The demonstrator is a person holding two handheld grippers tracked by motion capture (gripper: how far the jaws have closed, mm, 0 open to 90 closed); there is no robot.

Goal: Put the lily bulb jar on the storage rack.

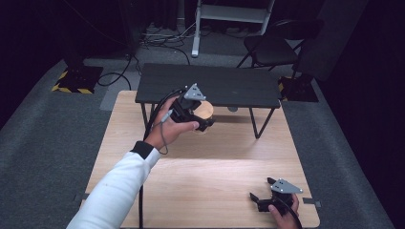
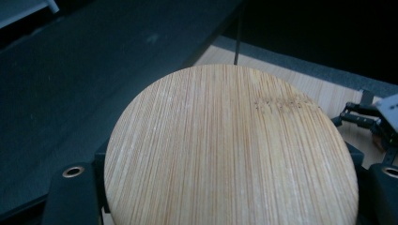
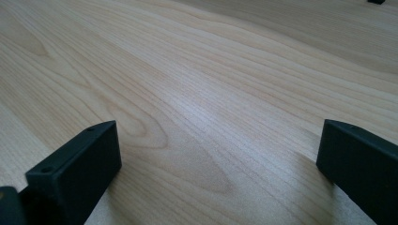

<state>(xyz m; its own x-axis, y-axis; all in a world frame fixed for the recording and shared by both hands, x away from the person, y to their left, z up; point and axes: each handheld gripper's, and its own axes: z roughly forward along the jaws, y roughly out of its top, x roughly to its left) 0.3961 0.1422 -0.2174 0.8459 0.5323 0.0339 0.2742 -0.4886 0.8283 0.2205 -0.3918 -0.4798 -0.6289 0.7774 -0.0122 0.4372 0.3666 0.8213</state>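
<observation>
Left gripper (image 1: pixel 203 117): fingers (image 2: pixel 70 197) pinch a round bamboo disc (image 2: pixel 230 150) at its edges (grain runs away from the camera), held above the worktop (image 1: pixel 200 176) at about 12 o'clock, just in front of a low black shelf (image 1: pixel 210 86). Left hand (image 1: pixel 169 129) wraps the gripper body, white sleeve (image 1: pixel 114 191) trailing to 7 o'clock. Right gripper (image 1: pixel 260 200): fingers (image 3: pixel 75 168) spread wide, resting low on bare wood at 5 o'clock, well apart from the disc.
</observation>
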